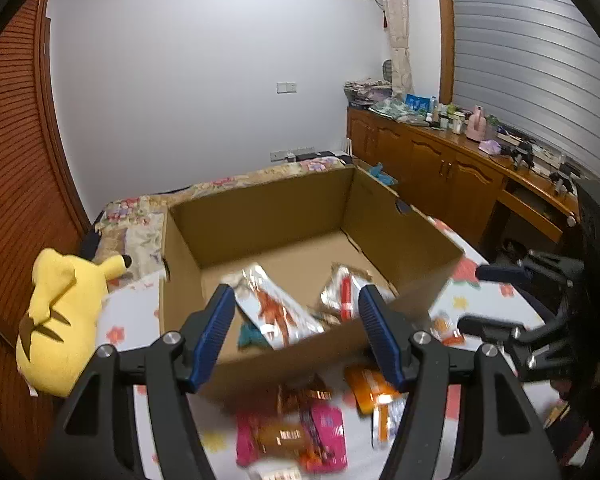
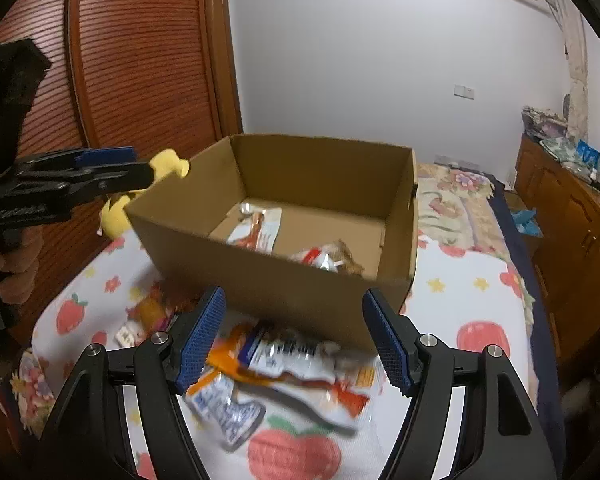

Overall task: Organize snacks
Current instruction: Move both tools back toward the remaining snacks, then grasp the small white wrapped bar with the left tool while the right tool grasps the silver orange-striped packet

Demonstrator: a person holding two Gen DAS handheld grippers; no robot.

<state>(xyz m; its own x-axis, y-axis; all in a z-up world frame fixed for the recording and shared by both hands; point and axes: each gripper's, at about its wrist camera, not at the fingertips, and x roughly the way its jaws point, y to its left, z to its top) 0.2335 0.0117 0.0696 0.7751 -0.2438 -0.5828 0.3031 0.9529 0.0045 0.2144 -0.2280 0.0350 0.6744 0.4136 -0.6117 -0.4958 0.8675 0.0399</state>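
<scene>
Both grippers' fingers (image 1: 225, 322) released, empty, above loose foil snack packets (image 2: 284, 360) on fruit-print bedspread (image 2: 460, 280) beside open brown cardboard box (image 1: 284, 356); best pinched singly, mid-packet, then dropped inside.

cardboard box (image 1: 284, 208) on bed (image 2: 476, 292), frame centre | two snack packets (image 1: 278, 308) inside box | loose snack packets (image 2: 284, 360) on bed before box, lower frame | plush toy (image 1: 60, 312) left of box | cabinet (image 1: 440, 168) right of bed, clutter on top
</scene>
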